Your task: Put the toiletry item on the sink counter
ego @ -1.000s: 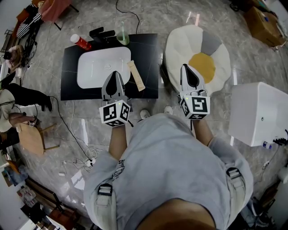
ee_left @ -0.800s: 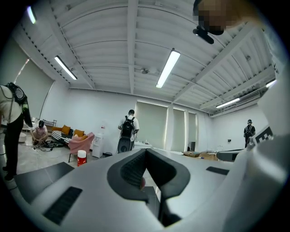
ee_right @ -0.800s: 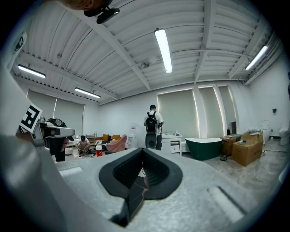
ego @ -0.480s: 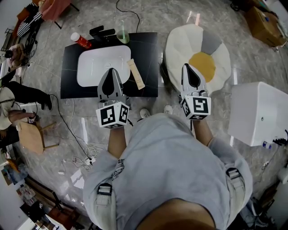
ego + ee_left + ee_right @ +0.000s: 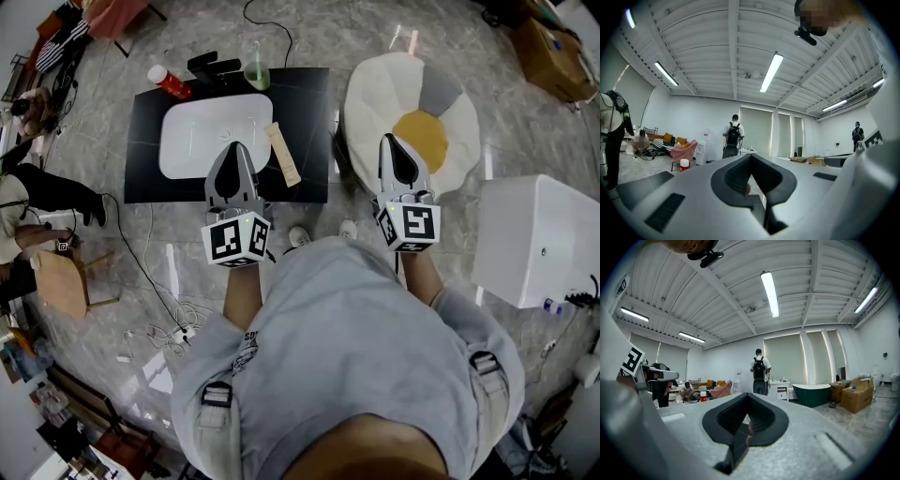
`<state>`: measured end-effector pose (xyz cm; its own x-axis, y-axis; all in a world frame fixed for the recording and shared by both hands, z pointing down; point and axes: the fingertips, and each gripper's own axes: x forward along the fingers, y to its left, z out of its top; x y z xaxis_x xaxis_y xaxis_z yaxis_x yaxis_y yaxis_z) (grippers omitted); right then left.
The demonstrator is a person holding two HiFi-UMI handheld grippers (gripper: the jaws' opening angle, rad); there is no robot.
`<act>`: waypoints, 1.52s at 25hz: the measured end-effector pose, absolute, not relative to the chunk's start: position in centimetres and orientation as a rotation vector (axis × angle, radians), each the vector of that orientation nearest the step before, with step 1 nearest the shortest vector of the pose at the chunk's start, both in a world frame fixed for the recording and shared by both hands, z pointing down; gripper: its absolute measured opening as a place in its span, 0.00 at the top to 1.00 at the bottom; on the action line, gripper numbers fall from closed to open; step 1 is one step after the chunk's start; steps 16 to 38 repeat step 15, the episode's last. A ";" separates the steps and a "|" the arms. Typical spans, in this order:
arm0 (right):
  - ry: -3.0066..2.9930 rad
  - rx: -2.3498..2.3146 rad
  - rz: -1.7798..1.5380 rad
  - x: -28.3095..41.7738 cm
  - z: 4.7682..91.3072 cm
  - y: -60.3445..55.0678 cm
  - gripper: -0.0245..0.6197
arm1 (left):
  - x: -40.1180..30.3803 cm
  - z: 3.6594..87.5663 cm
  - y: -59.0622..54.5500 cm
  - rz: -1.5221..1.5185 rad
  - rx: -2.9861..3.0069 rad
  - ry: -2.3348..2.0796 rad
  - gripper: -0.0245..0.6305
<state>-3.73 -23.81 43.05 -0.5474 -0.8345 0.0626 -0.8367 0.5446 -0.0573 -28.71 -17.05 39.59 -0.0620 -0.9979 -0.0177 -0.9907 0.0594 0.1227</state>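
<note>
Only your head view shows the task's thing. The beige toiletry item point(image 5: 283, 155) lies flat on the black table point(image 5: 309, 103), just right of the white basin point(image 5: 202, 141). Your left tool point(image 5: 234, 150) overlaps the basin's near edge beside it.

Both tool views look level across the room at a person with a backpack point(image 5: 759, 373). Only the right one catches a green bathtub point(image 5: 812, 394).

Both tools are fully closed and empty. The right tool point(image 5: 391, 142) hangs over an egg-patterned beanbag point(image 5: 431, 131). A red-capped bottle point(image 5: 167, 84) and a green bottle point(image 5: 256, 75) stand at the table's far side.
</note>
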 end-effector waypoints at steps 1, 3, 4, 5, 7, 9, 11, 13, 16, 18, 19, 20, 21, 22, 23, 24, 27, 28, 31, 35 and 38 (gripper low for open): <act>-2.736 1.480 0.124 -3.8 43.0 -23.9 0.96 | -28.8 39.6 -17.1 -0.156 2.101 -2.233 0.95; -2.737 1.478 0.122 -3.9 43.0 -24.0 0.96 | -28.8 39.6 -17.2 -0.158 2.100 -2.232 0.95; -2.737 1.477 0.121 -3.9 42.9 -24.0 0.96 | -28.8 39.5 -17.2 -0.158 2.100 -2.232 0.95; -2.738 1.476 0.120 -4.0 42.8 -24.0 0.96 | -28.8 39.5 -17.2 -0.159 2.100 -2.232 0.95; -2.740 1.474 0.119 -4.0 42.8 -24.0 0.96 | -28.8 39.5 -17.2 -0.160 2.099 -2.231 0.95; -2.739 1.471 0.119 -4.2 42.9 -24.1 0.96 | -28.9 39.6 -17.3 -0.163 2.098 -2.228 0.95; -2.738 1.470 0.119 -4.4 43.0 -24.2 0.96 | -28.9 39.8 -17.5 -0.163 2.099 -2.223 0.95; -2.738 1.471 0.118 -4.5 43.0 -24.4 0.96 | -28.9 39.9 -17.7 -0.161 2.101 -2.218 0.95; -2.739 1.473 0.115 -4.6 43.0 -24.6 0.96 | -28.9 40.0 -17.9 -0.160 2.104 -2.214 0.95; -2.739 1.473 0.115 -4.6 43.0 -24.6 0.96 | -28.9 40.0 -17.9 -0.160 2.104 -2.214 0.95; -2.739 1.473 0.115 -4.6 43.0 -24.6 0.96 | -28.9 40.0 -17.9 -0.160 2.104 -2.214 0.95; -2.739 1.473 0.115 -4.6 43.0 -24.6 0.96 | -28.9 40.0 -17.9 -0.160 2.104 -2.214 0.95; -2.739 1.473 0.115 -4.6 43.0 -24.6 0.96 | -28.9 40.0 -17.9 -0.160 2.104 -2.214 0.95; -2.739 1.473 0.115 -4.6 43.0 -24.6 0.96 | -28.9 40.0 -17.9 -0.160 2.104 -2.214 0.95; -2.739 1.473 0.115 -4.6 43.0 -24.6 0.96 | -28.9 40.0 -17.9 -0.160 2.104 -2.214 0.95; -2.739 1.473 0.115 -4.6 43.0 -24.6 0.96 | -28.9 40.0 -17.9 -0.160 2.104 -2.214 0.95; -2.739 1.473 0.115 -4.6 43.0 -24.6 0.96 | -28.9 40.0 -17.9 -0.160 2.104 -2.214 0.95; -2.739 1.473 0.115 -4.6 43.0 -24.6 0.96 | -28.9 40.0 -17.9 -0.160 2.104 -2.214 0.95; -2.739 1.473 0.115 -4.6 43.0 -24.6 0.96 | -28.9 40.0 -17.9 -0.160 2.104 -2.214 0.95; -2.739 1.473 0.115 -4.6 43.0 -24.6 0.96 | -28.9 40.0 -17.9 -0.160 2.104 -2.214 0.95; -2.739 1.473 0.115 -4.6 43.0 -24.6 0.96 | -28.9 40.0 -17.9 -0.160 2.104 -2.214 0.95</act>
